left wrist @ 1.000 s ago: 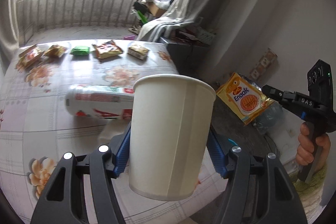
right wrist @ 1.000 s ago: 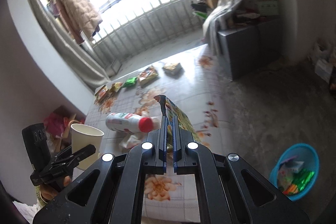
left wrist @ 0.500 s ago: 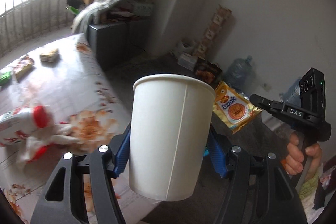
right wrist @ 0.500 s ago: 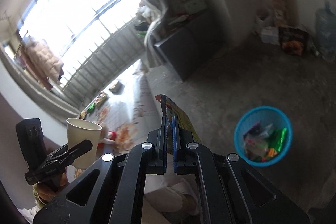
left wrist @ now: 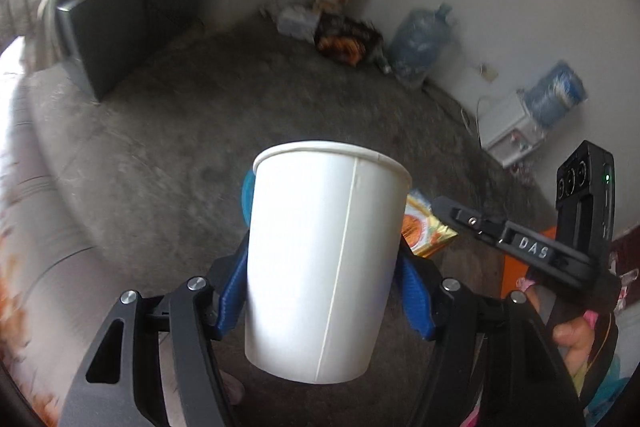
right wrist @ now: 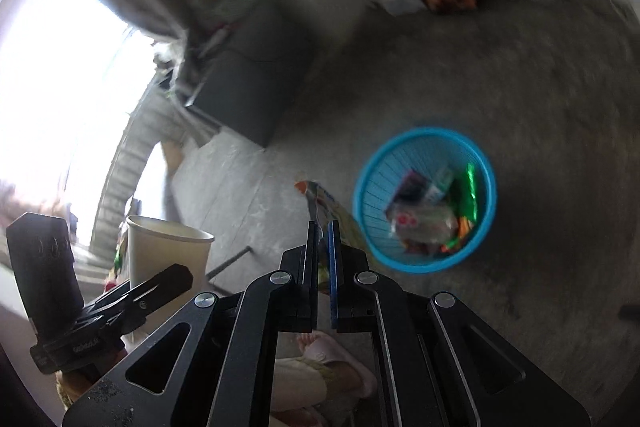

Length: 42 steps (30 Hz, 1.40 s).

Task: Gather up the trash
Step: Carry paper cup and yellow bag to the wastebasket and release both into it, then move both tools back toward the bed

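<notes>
The left tool (left wrist: 324, 291) is clamped on an upright white paper cup (left wrist: 324, 259), its blue pads pressing both sides, above the concrete floor (left wrist: 160, 155). To its right, the right tool (right wrist: 324, 239) pinches a yellow snack wrapper (right wrist: 320, 199) edge-on, near a blue basket (right wrist: 424, 143) holding wrappers.

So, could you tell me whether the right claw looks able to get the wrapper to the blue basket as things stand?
Probably yes: the right claw, shut on the wrapper, points toward the blue basket, whose open mouth shows only bare floor around it.
</notes>
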{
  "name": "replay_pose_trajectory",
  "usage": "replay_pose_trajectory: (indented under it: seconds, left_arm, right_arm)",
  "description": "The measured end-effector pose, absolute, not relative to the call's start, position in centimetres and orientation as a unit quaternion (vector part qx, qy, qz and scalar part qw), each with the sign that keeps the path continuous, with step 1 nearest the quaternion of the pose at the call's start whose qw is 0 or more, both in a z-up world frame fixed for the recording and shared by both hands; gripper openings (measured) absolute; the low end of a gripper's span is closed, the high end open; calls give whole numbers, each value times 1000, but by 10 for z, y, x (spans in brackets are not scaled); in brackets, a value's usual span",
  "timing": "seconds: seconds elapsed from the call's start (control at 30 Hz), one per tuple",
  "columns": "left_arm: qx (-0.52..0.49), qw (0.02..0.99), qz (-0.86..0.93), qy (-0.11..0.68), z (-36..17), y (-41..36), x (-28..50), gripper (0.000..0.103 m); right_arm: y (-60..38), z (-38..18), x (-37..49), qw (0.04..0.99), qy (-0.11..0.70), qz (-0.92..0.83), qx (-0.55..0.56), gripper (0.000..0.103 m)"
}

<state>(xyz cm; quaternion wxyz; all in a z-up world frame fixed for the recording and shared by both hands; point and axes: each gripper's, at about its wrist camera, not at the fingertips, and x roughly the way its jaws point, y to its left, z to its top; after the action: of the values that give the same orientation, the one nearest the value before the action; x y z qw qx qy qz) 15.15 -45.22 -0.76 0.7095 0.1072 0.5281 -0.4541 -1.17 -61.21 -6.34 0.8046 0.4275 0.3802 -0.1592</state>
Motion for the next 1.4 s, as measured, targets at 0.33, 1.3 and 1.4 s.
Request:
replay_pose_trajectory:
  seconds: [0.33,1.3,1.4]
  left_arm:
    - [127,683,-427,578,-86,-536,194,76]
    - [120,752,-445,470,20,-418,172,86]
    - [109,767,-443,451,37,-382,165,86]
  right_arm:
    - [-675,-133,2,754,341,-213,520,21]
    - [-598,-78,-1,792,388,-221,416,67]
    - [-576,-53,11,817,395,-217,360,74]
